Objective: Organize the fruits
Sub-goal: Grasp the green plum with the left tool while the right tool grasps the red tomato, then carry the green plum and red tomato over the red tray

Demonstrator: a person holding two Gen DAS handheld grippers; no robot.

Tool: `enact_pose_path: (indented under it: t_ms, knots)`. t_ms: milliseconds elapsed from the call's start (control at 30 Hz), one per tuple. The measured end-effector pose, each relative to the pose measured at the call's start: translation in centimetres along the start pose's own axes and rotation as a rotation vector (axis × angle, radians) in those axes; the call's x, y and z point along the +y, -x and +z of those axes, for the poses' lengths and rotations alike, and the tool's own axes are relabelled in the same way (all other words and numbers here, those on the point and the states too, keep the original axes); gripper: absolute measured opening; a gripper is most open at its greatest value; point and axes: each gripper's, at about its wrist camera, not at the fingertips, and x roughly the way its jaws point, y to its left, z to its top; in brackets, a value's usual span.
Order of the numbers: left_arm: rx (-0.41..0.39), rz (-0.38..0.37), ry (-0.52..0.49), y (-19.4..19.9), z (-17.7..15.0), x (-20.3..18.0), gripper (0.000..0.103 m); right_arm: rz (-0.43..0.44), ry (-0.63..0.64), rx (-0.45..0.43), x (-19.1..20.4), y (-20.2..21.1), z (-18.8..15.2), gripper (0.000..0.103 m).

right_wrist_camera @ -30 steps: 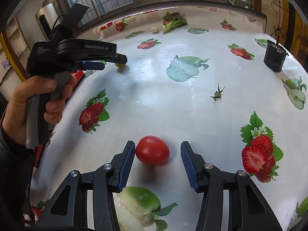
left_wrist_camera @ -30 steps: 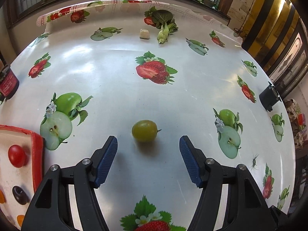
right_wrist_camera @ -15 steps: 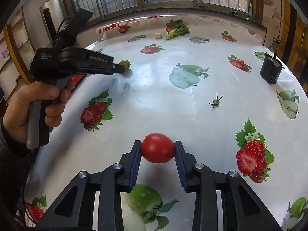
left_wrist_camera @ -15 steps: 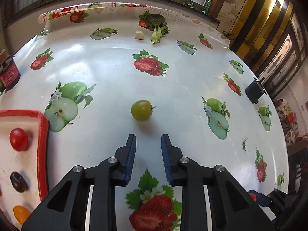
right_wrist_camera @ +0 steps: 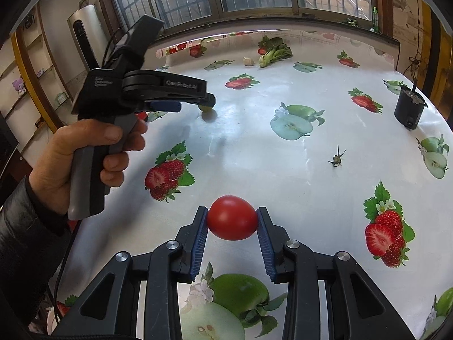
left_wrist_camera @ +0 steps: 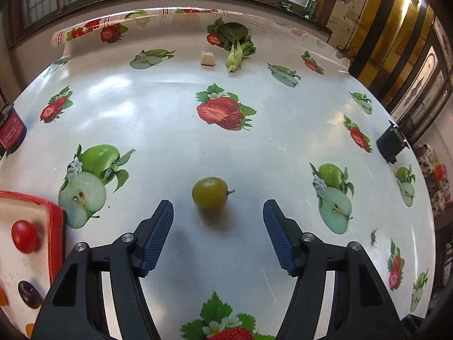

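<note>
A green grape-like fruit (left_wrist_camera: 209, 193) lies on the fruit-print tablecloth (left_wrist_camera: 170, 141), just ahead of my left gripper (left_wrist_camera: 218, 212), which is open and empty with its jaws either side of it, apart from it. My right gripper (right_wrist_camera: 232, 221) is shut on a red tomato (right_wrist_camera: 232, 217) and holds it above the cloth. A red-rimmed tray (left_wrist_camera: 55, 226) at the left edge holds a red tomato (left_wrist_camera: 24, 236), a dark fruit (left_wrist_camera: 29, 294) and orange pieces. In the right wrist view the left gripper (right_wrist_camera: 208, 100) hides most of the green fruit (right_wrist_camera: 206, 108).
A bok choy (left_wrist_camera: 236, 45) and a small beige cube (left_wrist_camera: 208, 58) lie at the far edge. A black cup (left_wrist_camera: 392, 143) stands at the right, a dark jar (left_wrist_camera: 11, 130) at the left. A dry stem (right_wrist_camera: 337, 157) lies on the cloth.
My left gripper shut short of the green fruit, then opened wide again and moved closer to it. My right gripper closed on the red tomato and lifted it.
</note>
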Motion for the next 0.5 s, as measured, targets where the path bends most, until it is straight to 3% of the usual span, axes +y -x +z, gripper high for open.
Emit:
enact_pose_path:
  t_ms: [100, 167, 233, 500]
  knots:
    - [-0.014, 0.036, -0.022, -1.1, 0.4, -0.1, 0.061, 0.001, -0.008, 0.003, -0.4, -0.1, -0.1, 0.035]
    - [-0.012, 0.008, -0.017, -1.0, 0.5, 0.1, 0.027, 0.0, -0.013, 0.004, -0.6, -0.1, -0.1, 0.035]
    - [-0.008, -0.036, 0.004, -0.4, 0.4, 0.6, 0.027, -0.002, -0.018, 0.006, -0.8, -0.1, -0.2, 0.035]
    - [-0.055, -0.061, 0.0, 4.9, -2.4, 1.4, 0.027, 0.018, -0.028, 0.0, -0.5, 0.0, 0.0, 0.035]
